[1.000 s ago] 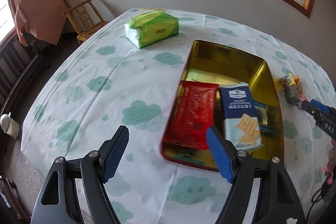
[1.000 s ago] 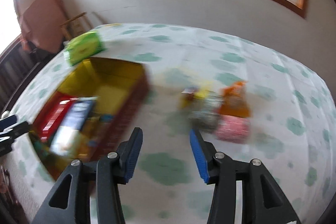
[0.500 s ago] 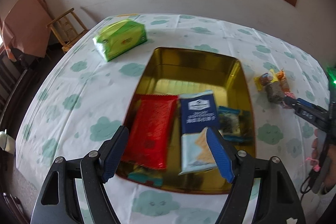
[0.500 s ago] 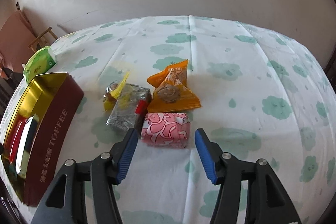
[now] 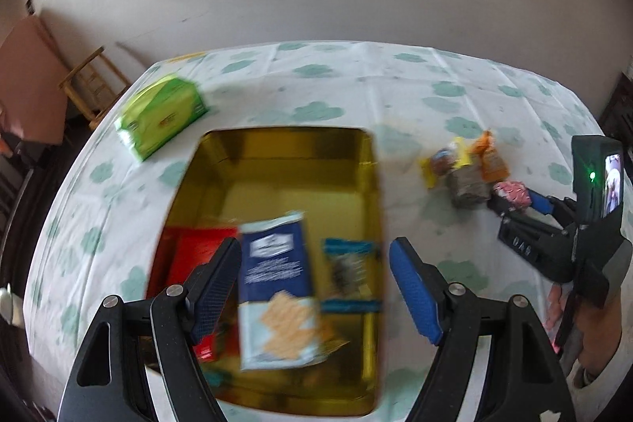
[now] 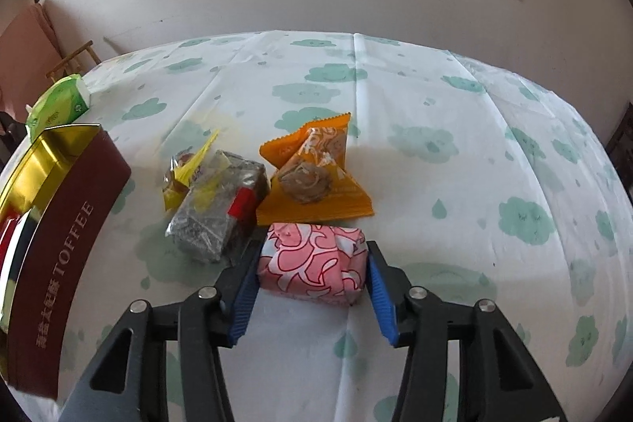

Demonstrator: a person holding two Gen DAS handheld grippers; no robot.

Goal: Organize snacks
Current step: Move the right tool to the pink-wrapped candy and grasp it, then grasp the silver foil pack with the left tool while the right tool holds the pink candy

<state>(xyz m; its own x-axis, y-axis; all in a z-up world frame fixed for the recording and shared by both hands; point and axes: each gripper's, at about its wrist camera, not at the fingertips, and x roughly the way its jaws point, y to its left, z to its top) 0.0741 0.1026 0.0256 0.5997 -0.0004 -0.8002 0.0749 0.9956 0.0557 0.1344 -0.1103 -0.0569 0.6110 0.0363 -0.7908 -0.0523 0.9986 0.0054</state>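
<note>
A gold toffee tin [image 5: 277, 161] lies open on the table, holding a red packet [image 5: 198, 244], a blue cracker packet [image 5: 277, 287] and a small dark blue packet [image 5: 350, 275]. My left gripper [image 5: 316, 287] is open and empty above the tin. My right gripper [image 6: 310, 287] has its blue pads on both sides of a pink patterned snack [image 6: 312, 263] on the cloth; it also shows in the left wrist view [image 5: 510, 192]. Beside it lie an orange packet [image 6: 312, 173], a silver packet [image 6: 213, 212] and a yellow one [image 6: 186, 176].
A green tissue pack [image 5: 162, 113] lies at the table's far left, also in the right wrist view [image 6: 59, 105]. The tin's maroon wall [image 6: 59, 256] stands left of the snacks. A wooden chair [image 5: 91, 86] stands beyond the table, with a wall and window behind.
My right gripper moved forward and its pads closed in around the pink snack. My left gripper swung right, over the tin.
</note>
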